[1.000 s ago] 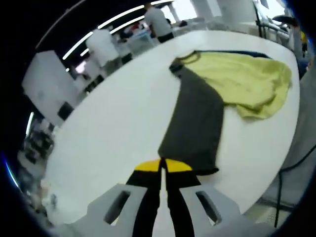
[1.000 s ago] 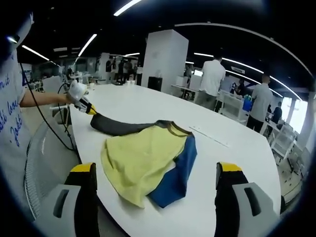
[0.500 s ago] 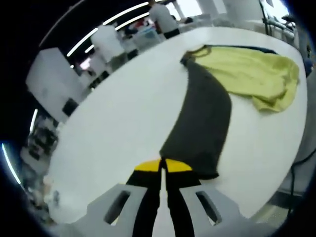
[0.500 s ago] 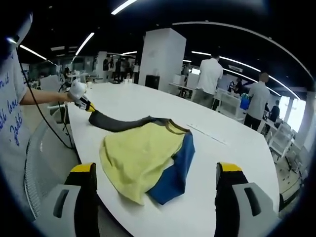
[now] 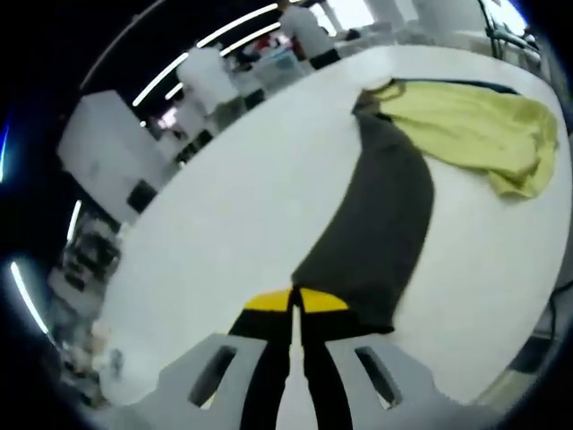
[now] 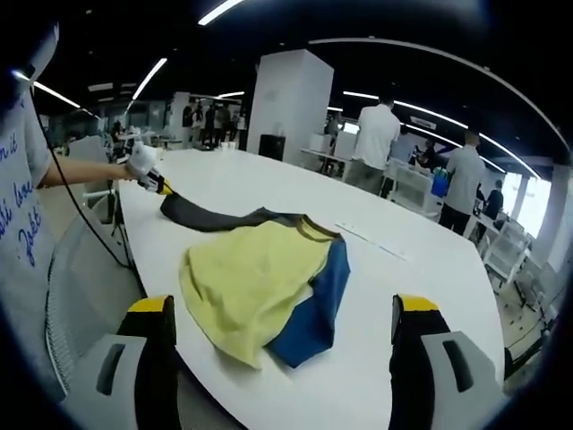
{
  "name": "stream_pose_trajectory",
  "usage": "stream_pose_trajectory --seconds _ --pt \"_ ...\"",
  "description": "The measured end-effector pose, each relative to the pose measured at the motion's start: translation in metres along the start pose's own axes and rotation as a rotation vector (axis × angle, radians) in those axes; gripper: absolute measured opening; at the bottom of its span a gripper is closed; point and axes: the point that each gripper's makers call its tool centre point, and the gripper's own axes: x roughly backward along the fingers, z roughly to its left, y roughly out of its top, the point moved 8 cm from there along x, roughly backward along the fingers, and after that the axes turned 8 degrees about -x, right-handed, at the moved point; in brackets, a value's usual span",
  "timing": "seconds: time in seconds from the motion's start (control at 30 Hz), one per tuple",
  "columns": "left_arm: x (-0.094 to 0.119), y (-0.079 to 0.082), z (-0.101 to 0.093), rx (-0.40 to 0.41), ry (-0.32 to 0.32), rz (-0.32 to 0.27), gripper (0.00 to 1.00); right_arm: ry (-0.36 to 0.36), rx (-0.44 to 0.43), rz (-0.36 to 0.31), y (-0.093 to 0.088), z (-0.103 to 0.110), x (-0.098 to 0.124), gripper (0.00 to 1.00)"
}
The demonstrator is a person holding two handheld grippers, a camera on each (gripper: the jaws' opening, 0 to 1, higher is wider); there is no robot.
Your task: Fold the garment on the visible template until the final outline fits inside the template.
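Left tongs (image 5: 295, 309) grip garment (image 6: 260, 278); white table (image 6: 403, 269), office.

left gripper view motion-blurred, garment (image 5: 394, 215) sleeve end hidden under tool (image 5: 295, 303)

A large open-plan office or lab, where strip lights (image 6: 228, 11) are glowing overhead and people (image 6: 374, 148) are standing at desks beyond a long white table (image 6: 269, 193).

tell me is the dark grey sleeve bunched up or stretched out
Stretched out: the left gripper is shut on the grey sleeve, which runs long and flat from the yellow garment.
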Motion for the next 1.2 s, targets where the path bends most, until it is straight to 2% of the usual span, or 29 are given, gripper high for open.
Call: stream_pose_trajectory --seconds 0.23,0.37,0.6,1.0,1.2 --pt "-0.007 -0.005 0.023 0.008 0.044 0.006 0.0 -0.005 0.007 0.005 0.003 0.002 0.001 1.0" --pt "-0.014 -0.015 0.036 0.059 0.075 0.009 0.0 -0.014 0.015 0.01 0.005 0.003 0.003 1.0" --pt "-0.025 -0.025 0.046 0.057 0.079 0.027 0.0 -0.018 0.019 0.015 0.008 0.007 0.004 1.0" --pt "-0.042 -0.032 0.065 0.08 0.082 0.029 0.0 -0.024 0.015 0.022 0.014 0.018 0.001 1.0" --pt "-0.051 -0.035 0.07 0.065 0.071 0.039 0.0 -0.041 0.009 0.032 0.014 0.021 0.004 1.0"
